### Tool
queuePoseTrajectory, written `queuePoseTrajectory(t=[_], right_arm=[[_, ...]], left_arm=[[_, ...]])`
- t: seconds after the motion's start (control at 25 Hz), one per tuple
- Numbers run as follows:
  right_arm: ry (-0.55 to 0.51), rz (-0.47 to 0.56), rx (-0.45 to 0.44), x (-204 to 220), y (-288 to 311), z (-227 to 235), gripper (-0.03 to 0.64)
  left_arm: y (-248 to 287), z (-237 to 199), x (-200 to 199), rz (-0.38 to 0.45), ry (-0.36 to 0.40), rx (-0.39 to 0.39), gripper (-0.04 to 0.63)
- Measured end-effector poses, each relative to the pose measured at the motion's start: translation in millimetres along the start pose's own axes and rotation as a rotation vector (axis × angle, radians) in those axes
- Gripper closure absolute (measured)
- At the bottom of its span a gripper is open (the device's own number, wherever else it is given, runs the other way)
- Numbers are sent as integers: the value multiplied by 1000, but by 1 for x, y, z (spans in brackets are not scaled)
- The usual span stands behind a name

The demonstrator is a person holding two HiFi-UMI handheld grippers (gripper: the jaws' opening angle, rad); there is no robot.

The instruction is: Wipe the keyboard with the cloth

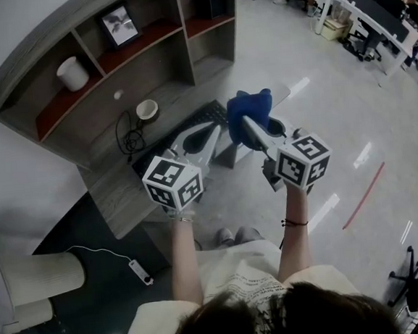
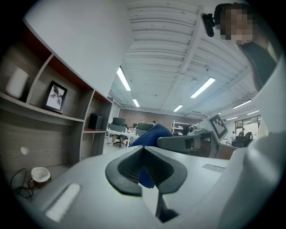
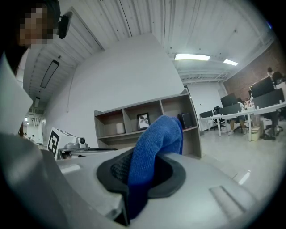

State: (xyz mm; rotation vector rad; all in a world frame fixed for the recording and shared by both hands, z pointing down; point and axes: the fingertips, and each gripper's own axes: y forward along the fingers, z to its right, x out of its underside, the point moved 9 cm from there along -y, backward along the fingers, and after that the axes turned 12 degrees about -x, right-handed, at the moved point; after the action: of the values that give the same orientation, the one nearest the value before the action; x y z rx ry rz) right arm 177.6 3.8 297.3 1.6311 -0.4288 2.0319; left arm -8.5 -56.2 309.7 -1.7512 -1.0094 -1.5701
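Both hand-held grippers are up in the air in front of the person, over the near edge of the bench [image 1: 117, 194].

Right hand-held gripper [image 1: 247, 123]: jaws pressed together on the blue cloth [image 1: 250, 108]. In its own view the cloth [image 3: 154, 143] comes up out of the dark pads [image 3: 172, 176], bunches into a rounded fold above them, and a strip runs down into the slit below.

Left hand-held gripper [image 1: 212, 135]: jaws pressed together, nothing pinched between them. In its own view the ribbed pads [image 2: 129, 172] leave only a narrow gap. The blue in that gap is the cloth [image 2: 154, 133] beyond, in the other gripper. The two tips are near each other, the left one just beside the cloth; I cannot tell if it touches.

The keyboard [image 1: 206, 116] is dark and lies flat on the bench, below and behind the gripper tips, which partly hide it. The cloth is above it, not on it.

Also on the bench, left of the keyboard: a small bowl [image 1: 146, 110] and a coiled black cable [image 1: 129, 137].

Shelf unit [image 1: 158, 67] at the back of the bench: a white cylinder [image 1: 73, 73] in the left compartment, a framed picture [image 1: 119, 25] in the middle one, a black box [image 1: 211, 2] in the right one.

On the floor at lower left: a white power strip [image 1: 140, 272] with its cord.
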Motion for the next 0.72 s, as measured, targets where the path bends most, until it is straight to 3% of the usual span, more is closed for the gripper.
queuePoseTrajectory(t=[0.72], right_arm=[[-1,-81,-90,-10,46,54,557]], left_arm=[[41,-34,6,-4,-59,-94,592]])
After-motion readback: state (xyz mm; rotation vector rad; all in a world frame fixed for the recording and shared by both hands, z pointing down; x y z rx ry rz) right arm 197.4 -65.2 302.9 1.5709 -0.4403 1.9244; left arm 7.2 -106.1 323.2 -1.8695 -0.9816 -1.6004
